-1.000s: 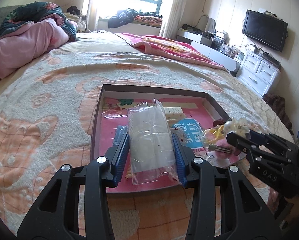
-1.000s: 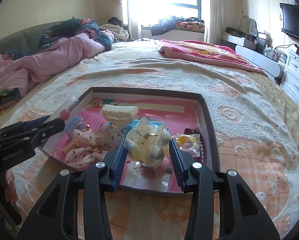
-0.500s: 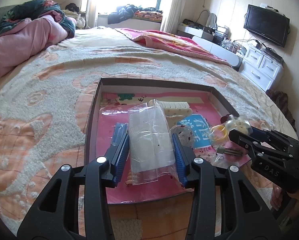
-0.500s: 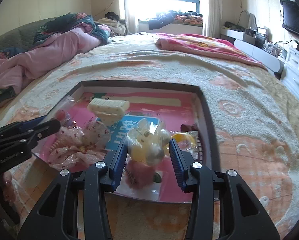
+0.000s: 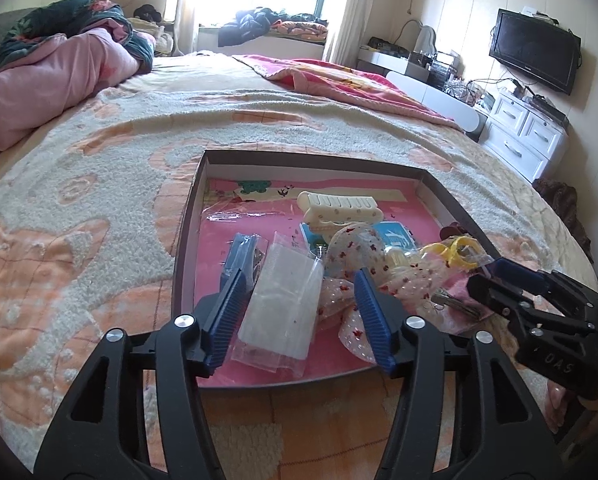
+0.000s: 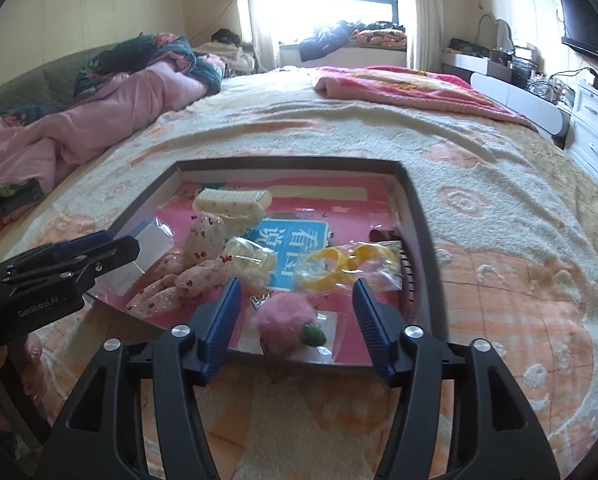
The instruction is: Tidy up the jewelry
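A dark-rimmed tray (image 5: 187,240) (image 6: 415,220) with a pink floor lies on the bed and holds several accessories. My left gripper (image 5: 299,314) (image 6: 111,246) is opening over its near edge. A clear plastic bag (image 5: 279,304) lies loose between the pads, and neither pad presses on it. My right gripper (image 6: 295,322) (image 5: 487,276) is also opening. A pink fluffy pom (image 6: 285,320) on a card lies between its pads, untouched. A clear pearly hair clip (image 6: 253,262) rests in the tray just beyond. A cream hair clip (image 5: 341,206) (image 6: 231,202) and a bagged yellow piece (image 5: 455,248) (image 6: 351,264) lie farther in.
A floral fabric bow (image 6: 203,248) and a blue printed card (image 6: 295,248) lie mid-tray. The cream-and-orange blanket (image 5: 79,240) surrounds the tray. A pink quilt (image 5: 39,84) is heaped at far left. White drawers (image 5: 527,136) and a TV (image 5: 535,52) stand to the right.
Both grippers have opened. The clear bag dropped from the left jaws into the tray. The pearly clip left the right jaws and now lies in the tray.
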A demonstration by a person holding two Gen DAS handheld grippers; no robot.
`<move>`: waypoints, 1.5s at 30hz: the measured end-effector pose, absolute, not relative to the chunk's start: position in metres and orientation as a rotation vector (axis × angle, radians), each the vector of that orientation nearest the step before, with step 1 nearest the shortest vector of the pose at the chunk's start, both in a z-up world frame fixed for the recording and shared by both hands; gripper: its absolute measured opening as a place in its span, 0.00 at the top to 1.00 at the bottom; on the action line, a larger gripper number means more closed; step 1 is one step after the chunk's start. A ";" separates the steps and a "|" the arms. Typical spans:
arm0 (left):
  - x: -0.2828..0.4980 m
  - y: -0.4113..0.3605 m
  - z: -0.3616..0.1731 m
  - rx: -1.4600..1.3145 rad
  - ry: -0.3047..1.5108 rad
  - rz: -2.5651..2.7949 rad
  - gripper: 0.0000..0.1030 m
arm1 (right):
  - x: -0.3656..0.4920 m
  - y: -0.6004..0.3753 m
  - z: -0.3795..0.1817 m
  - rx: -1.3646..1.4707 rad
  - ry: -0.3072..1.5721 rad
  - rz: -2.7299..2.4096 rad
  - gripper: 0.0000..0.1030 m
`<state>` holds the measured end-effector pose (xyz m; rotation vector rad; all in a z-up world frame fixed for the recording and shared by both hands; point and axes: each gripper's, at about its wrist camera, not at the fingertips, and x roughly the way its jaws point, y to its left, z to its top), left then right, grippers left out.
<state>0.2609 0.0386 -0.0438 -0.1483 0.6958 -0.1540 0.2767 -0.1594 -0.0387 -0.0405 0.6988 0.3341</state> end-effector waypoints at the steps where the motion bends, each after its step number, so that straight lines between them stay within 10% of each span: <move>1: 0.257 0.038 -0.042 -0.150 0.692 -0.153 0.49 | 0.273 -0.162 -0.036 -0.035 0.687 0.328 0.41; 25: 0.172 0.031 -0.002 -0.137 0.596 -0.139 0.11 | 0.184 -0.201 0.004 0.020 0.578 0.281 0.09; 45: 0.117 0.025 -0.006 -0.120 0.550 -0.097 0.11 | 0.122 -0.214 -0.005 0.027 0.508 0.232 0.06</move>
